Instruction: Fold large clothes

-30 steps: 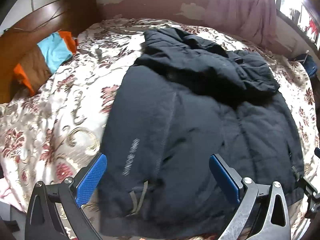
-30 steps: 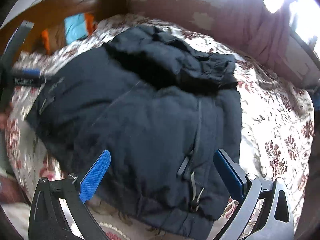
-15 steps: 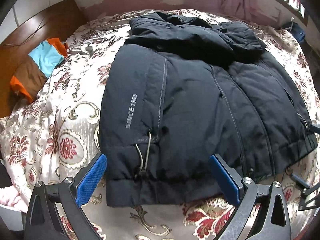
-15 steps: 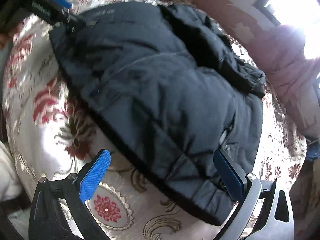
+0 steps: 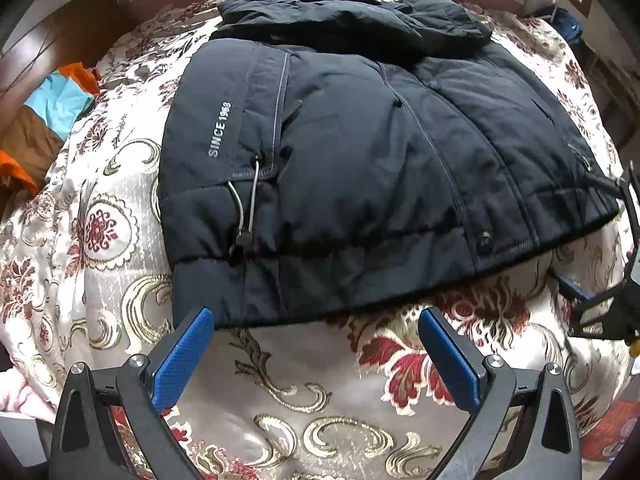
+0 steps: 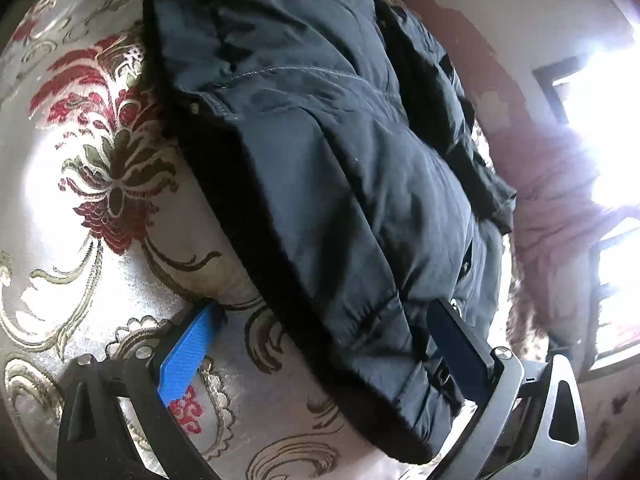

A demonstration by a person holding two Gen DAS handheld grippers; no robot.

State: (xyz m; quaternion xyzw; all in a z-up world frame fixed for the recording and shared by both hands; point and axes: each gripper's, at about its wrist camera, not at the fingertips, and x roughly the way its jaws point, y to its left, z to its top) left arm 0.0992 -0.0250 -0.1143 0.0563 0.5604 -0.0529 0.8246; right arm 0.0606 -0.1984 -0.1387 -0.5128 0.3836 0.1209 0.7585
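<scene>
A large dark navy padded jacket [image 5: 360,152] lies on a floral bedspread [image 5: 100,240], hem toward me, with "SINCE 1968" printed on its left side and its sleeves and hood bunched at the far end. My left gripper [image 5: 316,332] is open and empty, just short of the hem near the left corner. My right gripper [image 6: 324,320] is open and low at the jacket's [image 6: 320,140] right hem corner; its left finger [image 6: 188,348] rests on the bedspread [image 6: 100,180] and the hem lies between the fingers. It also shows at the right edge of the left wrist view [image 5: 608,300].
A wooden headboard [image 5: 48,52] and an orange, blue and brown pillow [image 5: 44,120] are at the far left. A pink curtain [image 6: 560,184] and a bright window [image 6: 608,88] are on the far right. Bedspread lies bare in front of the hem.
Both grippers have pulled back toward the hem and dropped lower. The right gripper has swung round to the jacket's right hem corner, which now lies between its open fingers.
</scene>
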